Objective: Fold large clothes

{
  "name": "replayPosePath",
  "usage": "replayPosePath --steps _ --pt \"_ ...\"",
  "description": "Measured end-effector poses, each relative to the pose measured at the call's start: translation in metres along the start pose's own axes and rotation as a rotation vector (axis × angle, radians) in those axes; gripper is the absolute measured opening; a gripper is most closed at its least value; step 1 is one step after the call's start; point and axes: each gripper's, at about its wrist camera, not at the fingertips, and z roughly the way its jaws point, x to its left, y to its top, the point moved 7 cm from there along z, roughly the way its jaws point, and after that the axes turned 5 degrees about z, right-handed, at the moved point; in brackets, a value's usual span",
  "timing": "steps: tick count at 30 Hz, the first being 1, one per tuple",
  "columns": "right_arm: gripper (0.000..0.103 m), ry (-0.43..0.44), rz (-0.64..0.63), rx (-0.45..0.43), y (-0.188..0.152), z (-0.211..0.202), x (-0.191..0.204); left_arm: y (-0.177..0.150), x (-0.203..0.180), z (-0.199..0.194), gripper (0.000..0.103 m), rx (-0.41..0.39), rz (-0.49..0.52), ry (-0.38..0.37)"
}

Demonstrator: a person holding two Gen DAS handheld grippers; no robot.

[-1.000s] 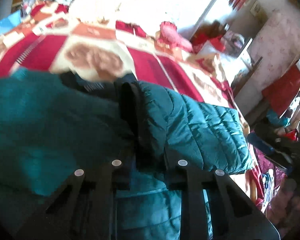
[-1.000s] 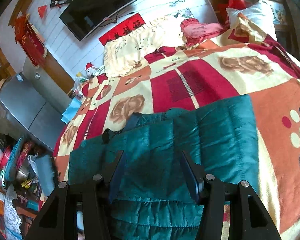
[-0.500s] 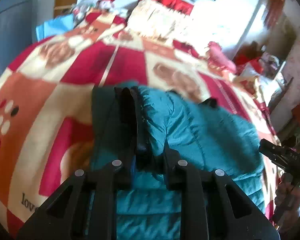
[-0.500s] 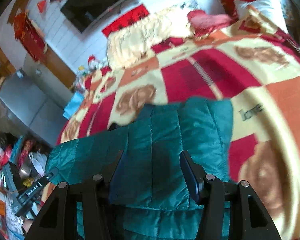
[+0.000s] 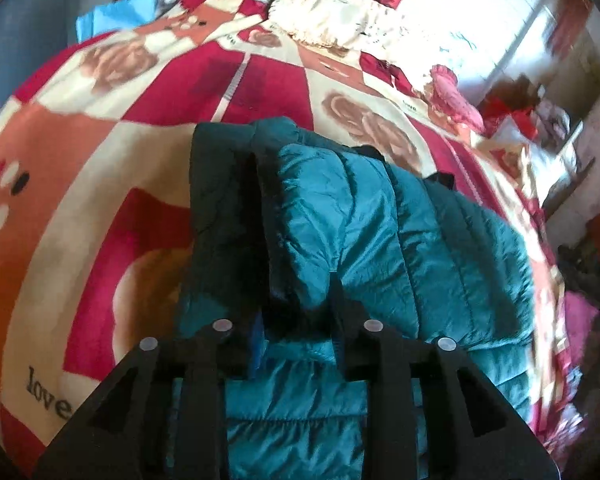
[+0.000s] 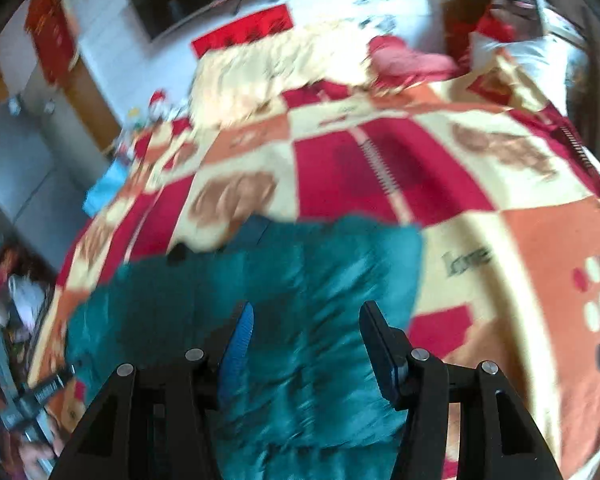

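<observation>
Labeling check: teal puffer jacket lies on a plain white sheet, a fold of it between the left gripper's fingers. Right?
Not quite. The jacket lies on a patterned red, orange and cream blanket, not a plain white sheet; the left wrist view shows it. A fold does sit between the fingers of the left gripper, whose jaws are opening.

1. we have carried the folded flap of the teal puffer jacket (image 5: 380, 216) across the garment: a second ago it was lifted over the jacket's middle, and now it lies along the jacket's left edge, doubled over itself.
2. our left gripper (image 5: 296, 292) was pinched tight on that dark-lined edge; its jaws are now opening, with the fabric still between the fingers.
3. the left view now shows more of the red and cream blanket (image 5: 100, 184) beside the jacket, with its "love" lettering.
4. our right gripper (image 6: 306, 320) has shifted over the jacket, and its view has gone blurred.
</observation>
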Motion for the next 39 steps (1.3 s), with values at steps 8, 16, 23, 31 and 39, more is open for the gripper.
replayPosePath --steps 8,16,23,31,39 --pt "0.053 -0.078 -0.083 0.074 0.003 0.049 0.003 0.028 0.01 -0.044 0.061 -0.18 -0.065 0.033" --pt "0.053 -0.228 -0.127 0.154 -0.016 0.102 -0.013 0.035 -0.007 -0.033 0.061 -0.161 0.015 0.064" --pt "0.054 -0.089 -0.171 0.13 -0.023 0.043 0.01 0.038 -0.025 -0.002 0.061 -0.135 0.094 0.153" --pt "0.053 -0.172 -0.261 0.201 -0.079 0.049 -0.036 0.012 -0.032 0.053 0.067 -0.027 0.165 0.19" --pt "0.054 -0.142 -0.149 0.137 -0.046 0.009 -0.039 0.031 -0.023 0.007 0.067 -0.119 0.111 0.171"
